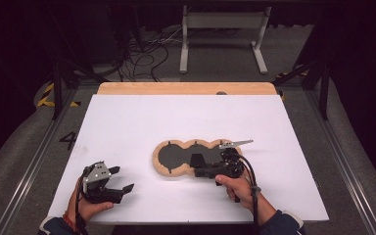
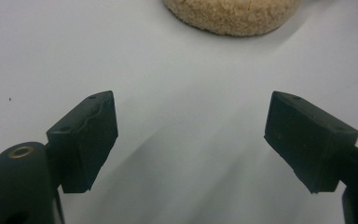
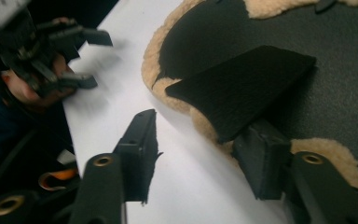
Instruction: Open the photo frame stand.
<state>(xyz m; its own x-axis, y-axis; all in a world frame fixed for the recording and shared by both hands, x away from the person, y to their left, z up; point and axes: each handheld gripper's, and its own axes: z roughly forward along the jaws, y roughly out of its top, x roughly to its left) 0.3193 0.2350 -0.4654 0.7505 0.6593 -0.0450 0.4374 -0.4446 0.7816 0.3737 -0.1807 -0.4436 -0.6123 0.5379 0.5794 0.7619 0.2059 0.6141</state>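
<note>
Your right claw (image 3: 193, 154) stands half open over the near edge of the fleece-rimmed black pad (image 1: 176, 157) lying mid-surface, a black flap (image 3: 242, 88) above one jaw but not pinched. The grasp looks yet to come; your left claw (image 2: 191, 140) rests wide open and empty at the near left.

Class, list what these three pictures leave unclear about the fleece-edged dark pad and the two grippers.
- Fleece-edged dark pad: in the high view the right gripper hides its near right edge; the left gripper view's top edge cuts it off.
- Black flap on the pad: whether the right gripper's fingers pinch or merely touch it is unclear in the right gripper view.
- Left gripper: blurred there.
</note>
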